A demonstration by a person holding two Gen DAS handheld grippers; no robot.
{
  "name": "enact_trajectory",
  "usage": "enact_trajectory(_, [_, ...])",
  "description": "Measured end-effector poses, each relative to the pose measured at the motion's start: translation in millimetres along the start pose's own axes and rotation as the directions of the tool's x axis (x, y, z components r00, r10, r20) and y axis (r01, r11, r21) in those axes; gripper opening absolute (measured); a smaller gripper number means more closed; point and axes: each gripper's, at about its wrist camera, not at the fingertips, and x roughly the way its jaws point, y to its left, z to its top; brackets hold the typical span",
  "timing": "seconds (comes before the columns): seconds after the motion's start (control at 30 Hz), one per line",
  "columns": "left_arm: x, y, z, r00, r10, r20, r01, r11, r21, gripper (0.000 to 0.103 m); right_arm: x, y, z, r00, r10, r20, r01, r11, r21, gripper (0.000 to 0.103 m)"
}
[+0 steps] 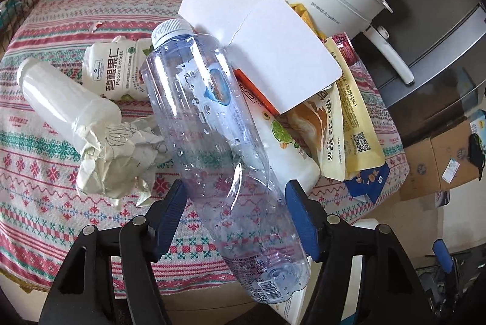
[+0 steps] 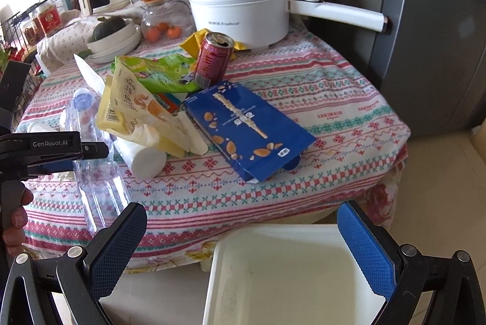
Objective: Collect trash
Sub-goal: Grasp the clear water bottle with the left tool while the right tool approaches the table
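The left gripper [image 1: 235, 218] clamped its jaws on a clear bottle [image 1: 218, 148], cap toward 11 o'clock; the right gripper [image 2: 243, 249] hung with jaws wide above a white bin [image 2: 273, 279], partly cut off.

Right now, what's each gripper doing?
Left gripper: closed on the clear plastic bottle.
Right gripper: open, holding nothing, above the white bin.

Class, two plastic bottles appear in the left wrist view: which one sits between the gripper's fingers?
The clear plastic bottle with the white cap, held by the left gripper. The opaque white bottle lies apart on the tablecloth, beside crumpled paper.
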Motion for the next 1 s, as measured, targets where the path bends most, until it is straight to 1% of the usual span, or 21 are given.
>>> enact_trajectory(0.13, [-13.9, 9.2, 1.9, 1.000, -0.005, 0.022, 0.004, 0.999, 0.032, 0.060, 4.3, 6.4, 2.1, 1.000, 0.018, -0.009, -0.018, 1.000, 0.003, 0.103])
enact_trajectory(0.17, [-18.4, 12.4, 1.7, 1.000, -0.007, 0.022, 0.006, 0.999, 0.044, 0.054, 5.6, 9.4, 3.0, 1.000, 0.026, -0.012, -0.026, 1.000, -0.001, 0.103])
enact_trajectory(0.23, [-27.0, 19.7, 0.6, 0.999, -0.025, 0.025, 0.024, 0.998, 0.060, 0.054, 8.4, 19.1, 5.0, 0.998, 0.058, -0.020, -0.058, 0.998, -0.028, 0.103])
enact_trajectory(0.3, [-31.7, 26.2, -0.4, 1.000, -0.024, 0.019, 0.023, 0.996, 0.082, 0.054, 11.0, 33.1, 6.6, 0.996, 0.092, -0.022, -0.093, 0.993, -0.069, 0.103])
enact_trajectory(0.37, [-26.8, 32.2, 0.3, 1.000, -0.021, -0.022, 0.023, 0.995, 0.101, 0.055, 12.9, 46.2, 9.0, 0.993, 0.112, -0.018, -0.114, 0.989, -0.097, 0.103])
enact_trajectory(0.4, [-22.4, 36.9, 0.7, 0.998, -0.029, -0.047, 0.033, 0.995, 0.094, 0.056, 13.9, 50.3, 9.9, 0.993, 0.117, -0.013, -0.118, 0.988, -0.102, 0.103])
enact_trajectory(0.47, [-14.8, 41.8, 4.7, 0.996, -0.044, -0.073, 0.050, 0.996, 0.071, 0.057, 16.6, 56.1, 10.6, 0.992, 0.127, -0.010, -0.127, 0.987, -0.101, 0.103])
enact_trajectory(0.57, [-4.6, 39.9, 12.8, 0.994, -0.033, -0.100, 0.040, 0.997, 0.060, 0.062, 22.2, 58.6, 11.2, 0.990, 0.138, -0.023, -0.139, 0.986, -0.090, 0.103])
enact_trajectory(0.73, [9.7, 34.1, 19.8, 0.988, -0.030, -0.155, 0.041, 0.997, 0.065, 0.061, 25.3, 62.4, 11.1, 0.983, 0.181, -0.038, -0.184, 0.979, -0.086, 0.102])
enact_trajectory(0.77, [8.7, 33.8, 20.4, 0.988, -0.037, -0.152, 0.048, 0.997, 0.066, 0.056, 25.3, 63.9, 11.2, 0.981, 0.189, -0.041, -0.192, 0.977, -0.092, 0.100])
enact_trajectory(0.83, [1.4, 30.1, 21.4, 0.991, -0.042, -0.130, 0.055, 0.994, 0.096, 0.055, 25.0, 66.8, 10.8, 0.976, 0.211, -0.048, -0.215, 0.971, -0.103, 0.095])
enact_trajectory(0.93, [-20.3, 28.4, 15.8, 0.996, -0.050, -0.067, 0.060, 0.988, 0.145, 0.055, 25.4, 74.0, 12.1, 0.968, 0.243, -0.065, -0.250, 0.961, -0.120, 0.085])
enact_trajectory(1.0, [-36.9, 33.3, 10.7, 0.997, -0.072, -0.033, 0.076, 0.984, 0.159, 0.055, 27.0, 82.7, 14.9, 0.961, 0.267, -0.071, -0.275, 0.950, -0.148, 0.079])
